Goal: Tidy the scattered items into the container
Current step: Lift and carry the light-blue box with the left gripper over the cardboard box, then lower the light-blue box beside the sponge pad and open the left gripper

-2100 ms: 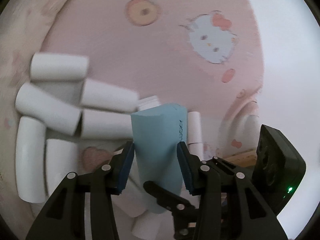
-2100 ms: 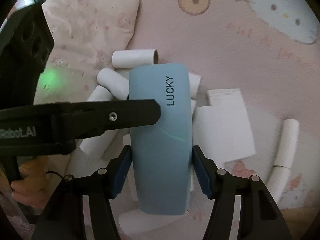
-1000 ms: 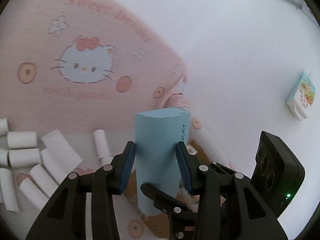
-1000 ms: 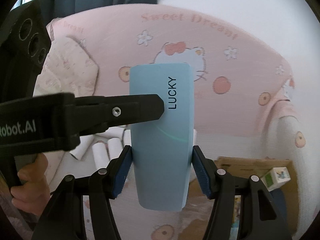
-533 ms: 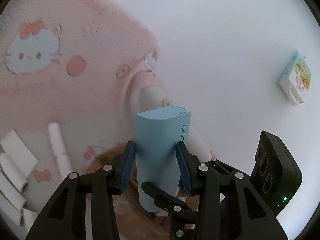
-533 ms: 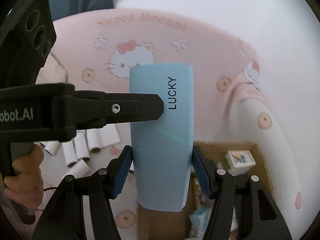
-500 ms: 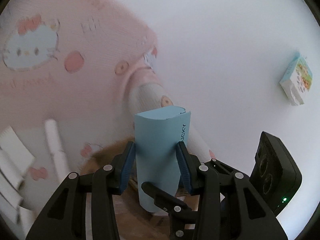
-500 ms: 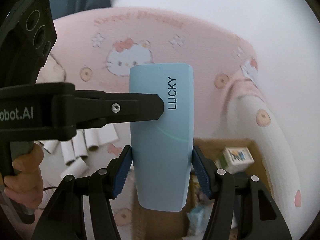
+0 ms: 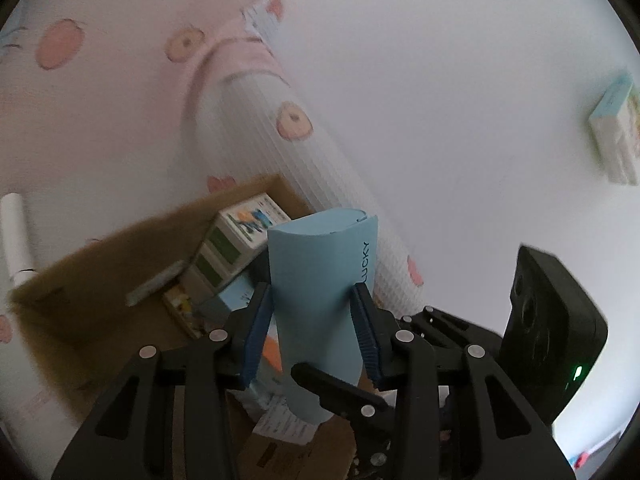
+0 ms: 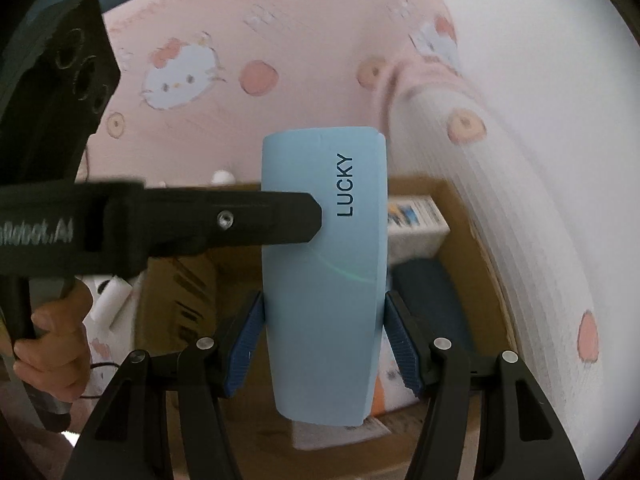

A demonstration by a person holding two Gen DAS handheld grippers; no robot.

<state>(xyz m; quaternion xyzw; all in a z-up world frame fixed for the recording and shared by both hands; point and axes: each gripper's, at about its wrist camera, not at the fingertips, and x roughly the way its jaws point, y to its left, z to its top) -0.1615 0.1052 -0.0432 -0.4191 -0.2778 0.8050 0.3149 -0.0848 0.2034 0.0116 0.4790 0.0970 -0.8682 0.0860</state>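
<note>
Blue LUCKY pack (image 10: 324,280) clamped between right gripper (image 10: 324,344) pads, left gripper (image 9: 312,328) closing on it, above cardboard box (image 9: 100,280)

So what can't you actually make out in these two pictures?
- Left wrist view: the lower end of the blue LUCKY box, behind the left gripper, whose jaws are closing on it.
- Right wrist view: much of the cardboard box interior, behind the blue box.
- Left wrist view: print on the small cartons, too blurred to read.
- Right wrist view: the right gripper pads' contact, edge-on.
</note>
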